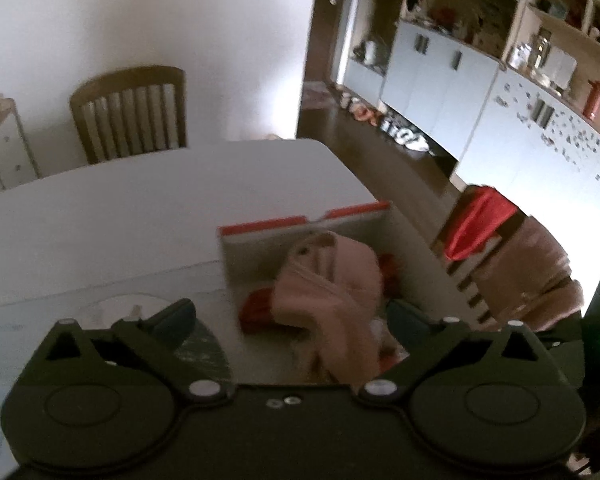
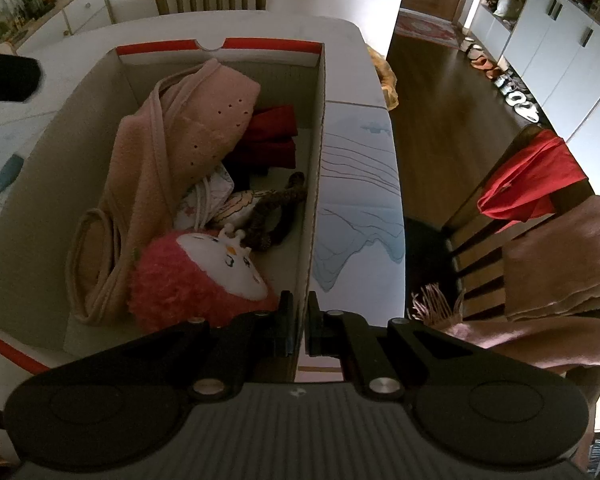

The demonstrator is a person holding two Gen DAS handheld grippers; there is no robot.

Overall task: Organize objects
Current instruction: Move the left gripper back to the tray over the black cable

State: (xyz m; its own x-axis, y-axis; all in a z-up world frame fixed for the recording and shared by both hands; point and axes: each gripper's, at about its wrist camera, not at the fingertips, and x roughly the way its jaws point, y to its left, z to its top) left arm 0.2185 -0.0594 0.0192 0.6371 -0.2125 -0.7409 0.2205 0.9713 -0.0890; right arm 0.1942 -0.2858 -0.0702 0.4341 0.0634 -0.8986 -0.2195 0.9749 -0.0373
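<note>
Left wrist view: the box [image 1: 300, 236], white card with a red rim, sits on the table [image 1: 140, 208] ahead and a little right. A pink cloth [image 1: 332, 280] fills its middle, with a red cloth [image 1: 260, 308] low at its left. The left gripper [image 1: 292, 312] has its fingers [image 1: 176, 314] spread wide, nothing between them; the picture is blurred. The table is white, with a pale printed mat at its near edge. A wooden chair [image 1: 130, 114] stands at the far side against a white wall. To the right runs a dark wood floor, with white cupboards [image 1: 440, 76] and open shelves along it. A near chair [image 1: 500, 256] at the right carries red and pink cloths.

Right wrist view: the box [image 2: 316, 184] lies open below. Inside, the pink cloth [image 2: 172, 160] drapes along the left, the red cloth [image 2: 272, 132] lies folded at the far right, a pink plush [image 2: 196, 276] with a white face rests at the near end, and a brown toy [image 2: 276, 208] lies beside it. The right gripper [image 2: 298, 332] has its fingers pinched on the box's right wall at the near corner. Shoes [image 2: 500, 80] line the floor by the cupboards. A low cabinet [image 2: 72, 12] stands far left.
</note>
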